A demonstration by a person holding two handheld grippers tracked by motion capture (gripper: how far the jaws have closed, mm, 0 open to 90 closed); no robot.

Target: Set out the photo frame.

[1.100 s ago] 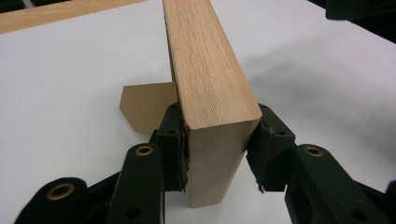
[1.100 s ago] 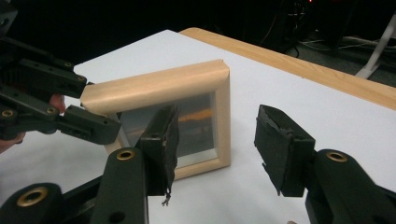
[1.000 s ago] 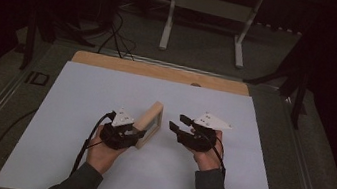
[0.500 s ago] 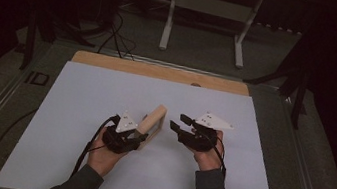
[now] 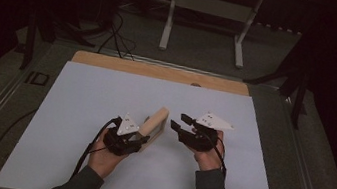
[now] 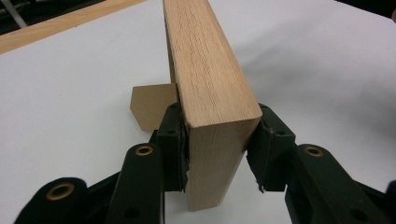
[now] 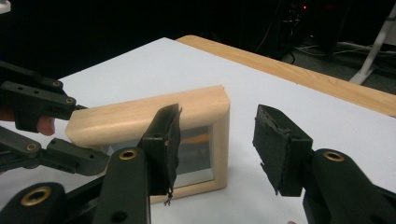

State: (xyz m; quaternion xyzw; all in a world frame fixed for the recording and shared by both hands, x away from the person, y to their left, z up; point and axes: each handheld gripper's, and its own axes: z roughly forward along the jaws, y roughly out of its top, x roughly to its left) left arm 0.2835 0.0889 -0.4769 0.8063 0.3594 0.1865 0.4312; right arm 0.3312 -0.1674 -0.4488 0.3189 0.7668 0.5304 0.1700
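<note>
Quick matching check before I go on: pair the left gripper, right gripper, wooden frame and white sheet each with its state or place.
1 left gripper
2 right gripper
3 wooden frame
4 white sheet

A covers the tabletop
B jaws open, nothing between them
C stands on edge
D clamped on one end of the frame

Pairs: 1-D, 2-B, 3-C, 4-A

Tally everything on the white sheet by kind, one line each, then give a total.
Wooden picture frame, stood on edge and clamped by the left gripper: 1
Black two-jaw grippers, the left one and the right gripper, whose jaws stand apart beside the frame: 2
Total: 3
</note>
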